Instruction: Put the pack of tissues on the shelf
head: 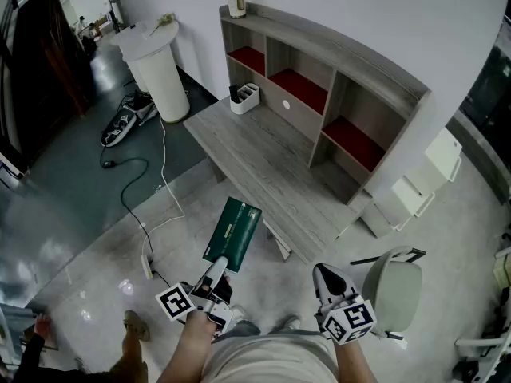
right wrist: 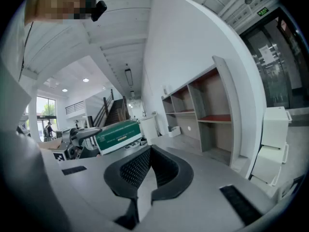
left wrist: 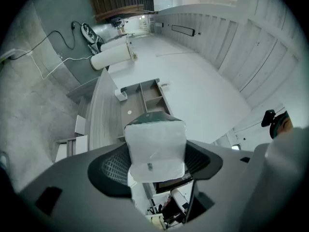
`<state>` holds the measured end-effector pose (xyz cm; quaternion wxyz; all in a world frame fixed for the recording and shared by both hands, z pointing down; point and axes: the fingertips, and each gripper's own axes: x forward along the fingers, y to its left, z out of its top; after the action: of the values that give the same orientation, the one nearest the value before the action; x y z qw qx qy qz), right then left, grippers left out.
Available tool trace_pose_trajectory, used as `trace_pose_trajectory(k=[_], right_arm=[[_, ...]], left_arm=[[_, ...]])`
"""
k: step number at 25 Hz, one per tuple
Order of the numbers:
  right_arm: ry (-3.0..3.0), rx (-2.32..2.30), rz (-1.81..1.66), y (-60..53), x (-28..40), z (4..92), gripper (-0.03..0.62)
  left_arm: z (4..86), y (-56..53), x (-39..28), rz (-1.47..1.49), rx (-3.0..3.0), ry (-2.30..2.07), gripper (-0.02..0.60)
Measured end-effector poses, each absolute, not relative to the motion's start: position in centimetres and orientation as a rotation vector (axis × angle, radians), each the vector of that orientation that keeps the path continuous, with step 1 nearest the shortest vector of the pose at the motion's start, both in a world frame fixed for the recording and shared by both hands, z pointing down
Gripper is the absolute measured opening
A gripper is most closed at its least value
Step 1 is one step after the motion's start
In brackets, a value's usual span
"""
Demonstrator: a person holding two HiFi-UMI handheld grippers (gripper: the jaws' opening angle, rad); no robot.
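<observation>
The pack of tissues (head: 233,231) is a long green box with a white end (left wrist: 155,149). My left gripper (head: 217,268) is shut on its near end and holds it out level, in front of the desk. In the left gripper view both pads (left wrist: 113,167) press on the pack's sides. The grey shelf (head: 343,94), with red-backed compartments, stands on the far side of the wooden desk (head: 263,166) and also shows in the right gripper view as the shelf (right wrist: 205,105). My right gripper (head: 326,280) hangs at the lower right, shut and empty, and the pack (right wrist: 118,135) shows to its left.
A white organiser (head: 244,98) sits on the desk's left end, and a small object (head: 237,2) on the shelf top. A white round pedestal (head: 156,66) and floor cables (head: 136,182) lie left. White stepped boxes (head: 415,186) and a grey chair (head: 395,290) stand right.
</observation>
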<state>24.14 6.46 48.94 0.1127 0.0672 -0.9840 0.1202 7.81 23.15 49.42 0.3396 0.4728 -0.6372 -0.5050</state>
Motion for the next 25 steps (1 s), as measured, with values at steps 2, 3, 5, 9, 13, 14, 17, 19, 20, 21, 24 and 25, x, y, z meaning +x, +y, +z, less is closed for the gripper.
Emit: trace_pose_trajectory(k=[2,3,5,9,13,14,17,19,20,21,24,25], right_arm=[[-2.890,0.170,0.332,7.9,22.6,48.4,0.028],[-2.891,0.161,0.325,8.7,21.9,48.2,0.028],[-2.892,0.149,0.317,10.3,20.4,48.0,0.028],[-2.884,0.123,0.294,13.5,17.4,47.9,0.028],[-2.883,0.124,0.291,16.3,15.0,48.0,0.028],[-2.880,0.127,0.288,16.9,14.3,48.1,0.028],[-2.855,0.121,0.269,18.8,12.7,49.0,0.028],[-2.831,0.105,0.253,19.8,12.0,49.5,0.028],[-2.823,0.104,0.248,19.9,11.6,49.7,0.028],[-2.819,0.107,0.246,19.9,11.3,49.8,0.028],[-2.821,0.114,0.255,18.8,9.7,50.2,0.028],[-2.821,0.114,0.259,18.3,9.2,50.5,0.028]], left_arm=[[49.8,24.7,6.8,-1.321,1.204,-1.652,0.344],[49.9,25.4,6.3,-1.321,1.196,-1.651,0.343],[50.0,27.0,5.1,-1.315,1.195,-1.654,0.344],[50.1,30.0,2.9,-1.322,1.192,-1.637,0.343],[51.1,33.0,1.1,-1.315,1.181,-1.629,0.344],[51.5,33.6,0.6,-1.310,1.180,-1.625,0.344],[52.6,34.6,-0.4,-1.311,1.171,-1.598,0.344],[53.3,35.1,-0.8,-1.331,1.154,-1.580,0.344],[53.5,35.2,-1.0,-1.336,1.147,-1.575,0.344],[53.7,35.2,-1.3,-1.336,1.142,-1.574,0.344],[54.6,34.8,-2.8,-1.328,1.129,-1.582,0.344],[54.9,34.4,-3.4,-1.329,1.121,-1.584,0.344]])
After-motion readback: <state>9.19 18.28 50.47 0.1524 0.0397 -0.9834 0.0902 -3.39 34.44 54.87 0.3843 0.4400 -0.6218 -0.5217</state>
